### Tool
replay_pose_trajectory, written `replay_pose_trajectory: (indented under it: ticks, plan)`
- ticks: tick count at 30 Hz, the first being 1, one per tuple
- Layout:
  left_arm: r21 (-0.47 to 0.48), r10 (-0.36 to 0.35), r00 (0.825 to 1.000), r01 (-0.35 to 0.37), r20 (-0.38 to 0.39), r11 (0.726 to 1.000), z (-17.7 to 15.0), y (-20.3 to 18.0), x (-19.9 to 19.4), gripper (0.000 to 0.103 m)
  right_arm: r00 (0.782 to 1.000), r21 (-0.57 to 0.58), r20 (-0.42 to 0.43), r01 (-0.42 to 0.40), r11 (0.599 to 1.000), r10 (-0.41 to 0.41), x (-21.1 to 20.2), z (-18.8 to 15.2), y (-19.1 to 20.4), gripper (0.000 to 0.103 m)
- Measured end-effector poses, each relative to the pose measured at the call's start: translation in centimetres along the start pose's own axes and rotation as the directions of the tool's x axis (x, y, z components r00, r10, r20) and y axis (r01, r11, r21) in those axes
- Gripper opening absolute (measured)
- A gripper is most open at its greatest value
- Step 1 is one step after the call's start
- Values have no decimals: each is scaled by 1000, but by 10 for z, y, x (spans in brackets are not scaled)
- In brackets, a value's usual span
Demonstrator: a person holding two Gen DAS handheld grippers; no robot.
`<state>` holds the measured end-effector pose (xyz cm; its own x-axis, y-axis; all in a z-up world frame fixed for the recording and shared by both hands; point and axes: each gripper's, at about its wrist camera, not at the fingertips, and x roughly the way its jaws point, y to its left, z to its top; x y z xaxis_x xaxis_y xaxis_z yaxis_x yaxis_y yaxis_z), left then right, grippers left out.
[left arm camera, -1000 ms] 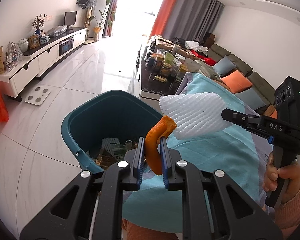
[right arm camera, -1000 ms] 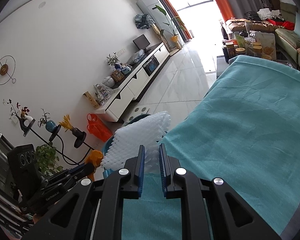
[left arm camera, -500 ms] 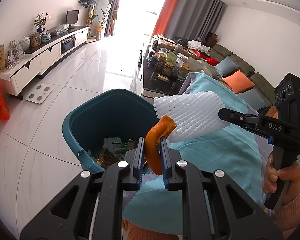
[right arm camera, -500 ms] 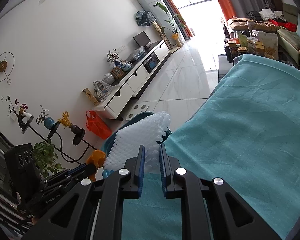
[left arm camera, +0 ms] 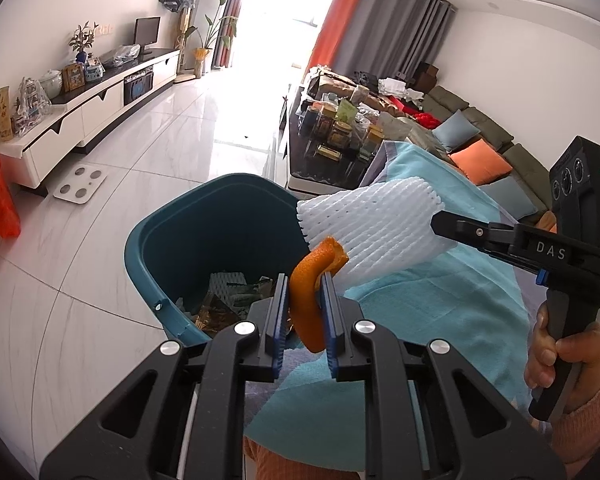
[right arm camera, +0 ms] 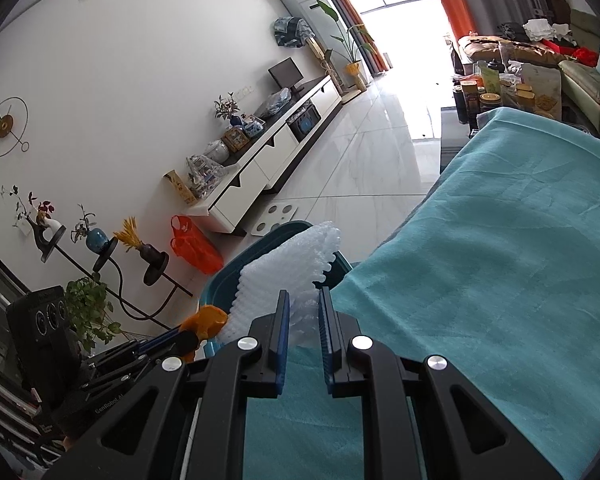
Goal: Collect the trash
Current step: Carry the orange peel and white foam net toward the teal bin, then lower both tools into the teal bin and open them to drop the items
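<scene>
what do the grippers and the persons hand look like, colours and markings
Both grippers, left gripper and right gripper, are matte black with silver screws and blue ribbed finger pads. The right one carries white DAS lettering, three round dials and a green light. The right hand is bare, with a pink knit sleeve.

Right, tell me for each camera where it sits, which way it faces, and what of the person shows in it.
Left wrist: sits on the left gripper, facing the teal bin; it holds orange peel; the right gripper and right hand show.
Right wrist: sits on the right gripper, facing the TV cabinet over the teal cloth; it holds foam netting; the left gripper shows.
Shared: bin, peel, netting, cloth.
</scene>
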<state>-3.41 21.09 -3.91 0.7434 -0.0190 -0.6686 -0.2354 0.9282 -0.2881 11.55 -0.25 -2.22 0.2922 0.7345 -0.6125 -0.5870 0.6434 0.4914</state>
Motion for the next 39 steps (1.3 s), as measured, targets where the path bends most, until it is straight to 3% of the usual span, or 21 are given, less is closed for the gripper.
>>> replay_pose_trajectory:
  ticks: [39]
  plan:
    - [-37, 47, 998, -49, -51, 998, 1, 19, 37, 17, 997, -69, -78, 18, 997, -23, 46, 13, 30, 12]
